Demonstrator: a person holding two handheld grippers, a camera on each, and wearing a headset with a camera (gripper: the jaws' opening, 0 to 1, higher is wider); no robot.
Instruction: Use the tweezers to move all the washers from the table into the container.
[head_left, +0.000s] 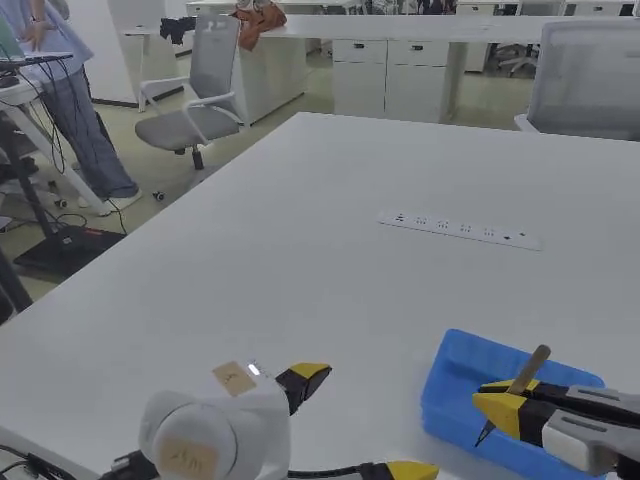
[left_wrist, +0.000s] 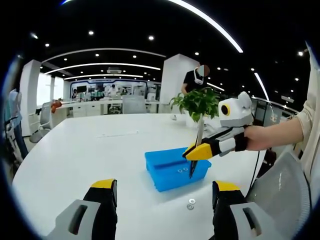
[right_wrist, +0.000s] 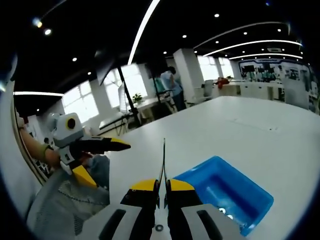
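By the surface's near edge the left gripper hovers, jaws spread wide. Two washers lie on the surface just in front of the blue container, and two others lie inside it. The right gripper, jaws pinching the tweezers, points their tips down into the container.

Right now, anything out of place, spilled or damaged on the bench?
Nothing looks damaged or spilled. The only stray items are washers lying loose on the table just outside the blue container, which sits flat with a few washers already inside.
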